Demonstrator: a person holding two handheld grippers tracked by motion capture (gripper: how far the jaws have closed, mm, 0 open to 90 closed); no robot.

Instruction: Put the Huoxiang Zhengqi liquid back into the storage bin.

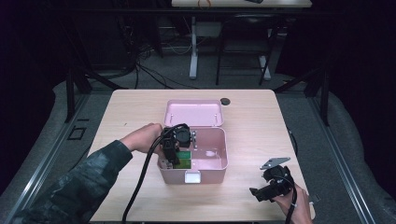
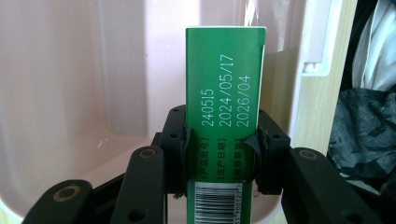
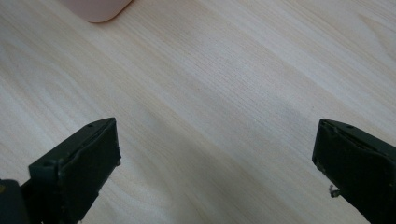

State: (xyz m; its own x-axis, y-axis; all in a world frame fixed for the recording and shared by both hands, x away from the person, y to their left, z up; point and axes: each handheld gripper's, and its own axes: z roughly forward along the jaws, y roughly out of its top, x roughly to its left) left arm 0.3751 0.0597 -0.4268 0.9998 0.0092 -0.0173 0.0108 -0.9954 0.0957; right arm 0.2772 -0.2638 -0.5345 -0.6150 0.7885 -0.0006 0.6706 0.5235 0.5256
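A pink box (image 1: 219,164) stands open at the table's middle, its lid (image 1: 194,113) tipped back. My left gripper (image 1: 172,155) reaches into the box's left half and is shut on a green carton (image 1: 185,158). In the left gripper view the green carton (image 2: 224,93), printed with dates and a barcode, is clamped between the two black jaws of the left gripper (image 2: 220,149), with the pink box wall (image 2: 93,70) behind it. My right gripper (image 1: 265,190) hovers over the table's front right corner, open and holding nothing; its view has the right gripper (image 3: 215,154) over bare wood.
A small dark round object (image 1: 225,101) lies on the table behind the lid. The wooden table (image 1: 261,126) has bare room on both sides of the box. A corner of the pink box (image 3: 95,9) peeks in at the top of the right gripper view.
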